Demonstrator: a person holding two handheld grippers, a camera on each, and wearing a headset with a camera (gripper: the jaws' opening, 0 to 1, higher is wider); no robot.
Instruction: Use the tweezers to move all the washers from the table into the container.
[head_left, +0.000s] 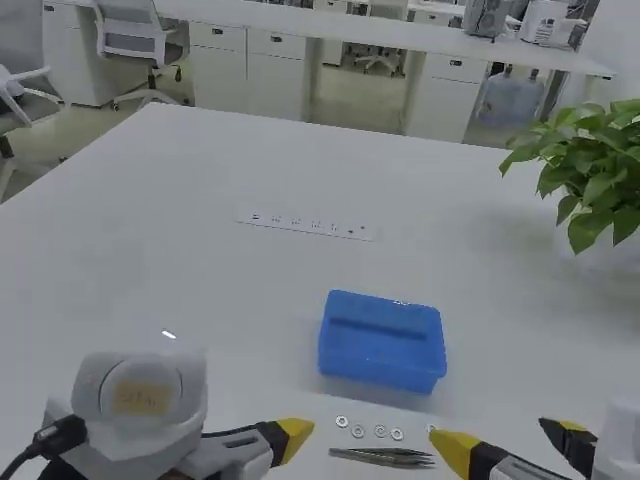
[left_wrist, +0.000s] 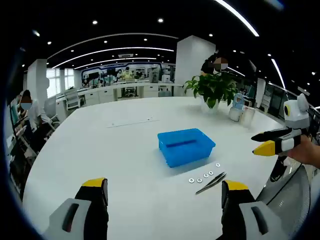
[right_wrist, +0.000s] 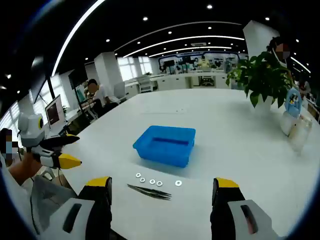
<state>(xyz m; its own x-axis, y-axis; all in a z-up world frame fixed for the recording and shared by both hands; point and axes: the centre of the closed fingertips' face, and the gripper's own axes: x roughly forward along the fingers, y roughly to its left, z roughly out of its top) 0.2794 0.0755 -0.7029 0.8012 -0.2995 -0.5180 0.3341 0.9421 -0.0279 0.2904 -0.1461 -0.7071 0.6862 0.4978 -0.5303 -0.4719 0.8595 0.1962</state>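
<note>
Before the container (head_left: 381, 340) lie tweezers (head_left: 385, 456) and washers (head_left: 370, 430); left tongs (left_wrist: 165, 185), right tongs (right_wrist: 163, 182) gape empty.

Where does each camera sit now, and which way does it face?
Left gripper view: on the left gripper, facing container, washers and tweezers; own open jaws below, right gripper and a hand at right.
Right gripper view: on the right gripper, facing the same items; own open jaws, left gripper at left.
Head view: headset, looking down and forward; both grippers at the bottom.
Shared: all see container, washers, tweezers.
</note>
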